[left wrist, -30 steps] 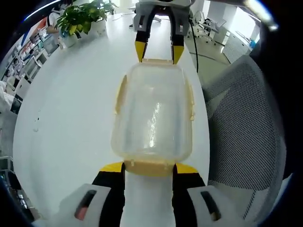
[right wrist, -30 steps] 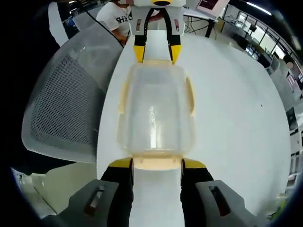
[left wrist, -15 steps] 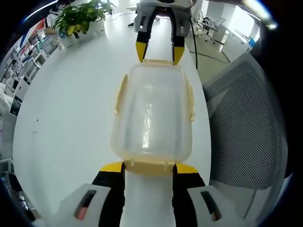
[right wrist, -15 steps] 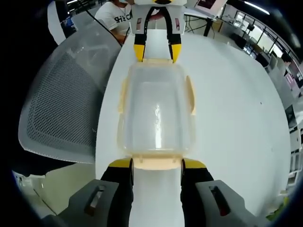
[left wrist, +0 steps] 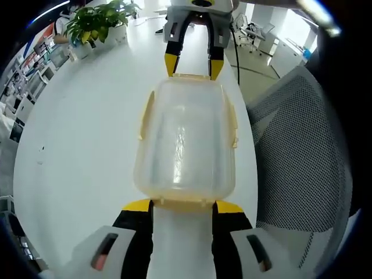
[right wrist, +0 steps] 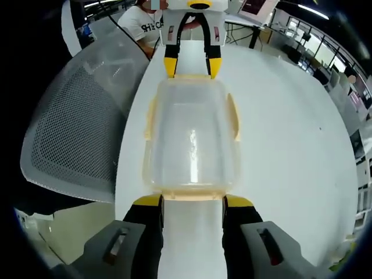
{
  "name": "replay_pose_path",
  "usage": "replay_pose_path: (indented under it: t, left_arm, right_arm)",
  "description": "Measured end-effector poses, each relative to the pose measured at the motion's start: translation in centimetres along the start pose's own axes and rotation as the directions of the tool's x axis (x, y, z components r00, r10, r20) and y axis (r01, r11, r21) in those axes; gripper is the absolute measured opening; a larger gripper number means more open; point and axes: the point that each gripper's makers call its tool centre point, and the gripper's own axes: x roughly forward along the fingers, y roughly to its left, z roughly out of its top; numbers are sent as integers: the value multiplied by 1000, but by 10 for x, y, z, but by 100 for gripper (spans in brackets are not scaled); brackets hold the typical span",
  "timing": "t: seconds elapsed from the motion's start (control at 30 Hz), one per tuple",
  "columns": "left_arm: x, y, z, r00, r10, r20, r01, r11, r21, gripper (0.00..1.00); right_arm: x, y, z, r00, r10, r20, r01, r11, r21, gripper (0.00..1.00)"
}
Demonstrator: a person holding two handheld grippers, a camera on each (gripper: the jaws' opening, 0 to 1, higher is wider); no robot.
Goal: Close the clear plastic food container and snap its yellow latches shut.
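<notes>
In the left gripper view, our left gripper (left wrist: 183, 204) rises from the bottom centre, jaws apart, astride the near end latch of the container (left wrist: 186, 142). The potted plant (left wrist: 96, 22) sits upper left; the mesh chair (left wrist: 299, 151) fills the right. The container lies mid-frame on the white table (left wrist: 75, 145), lid on, clear with pale yellow latches. In the right gripper view, the right gripper (right wrist: 193, 200) likewise straddles the latch (right wrist: 193, 195), jaws spread.
</notes>
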Motion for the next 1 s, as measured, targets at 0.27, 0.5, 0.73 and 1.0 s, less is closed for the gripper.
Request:
replay_pose_path:
  t: [0.27, 0.5, 0.73, 1.0]
  left_arm:
    - [2, 0, 0, 1000, -20, -4, 20, 1000, 18, 35]
    - [2, -1, -1, 1000, -25, -15, 26, 1000, 18, 36]
    - [0, 3, -5, 1000, -17, -15, 16, 1000, -14, 37]
    - [-6, -6, -5, 994, -62, 95, 88, 951, -298, 39]
  right_arm:
    - [0, 0, -1, 1000, -8, -1, 8, 999, 36, 37]
    - [0, 0, -1, 1000, -8, -5, 8, 1000, 25, 37]
    - [-5, -2, -3, 1000, -13, 10, 12, 999, 51, 38]
    - [-17, -2, -11, 998, -23, 62, 7, 970, 244, 36]
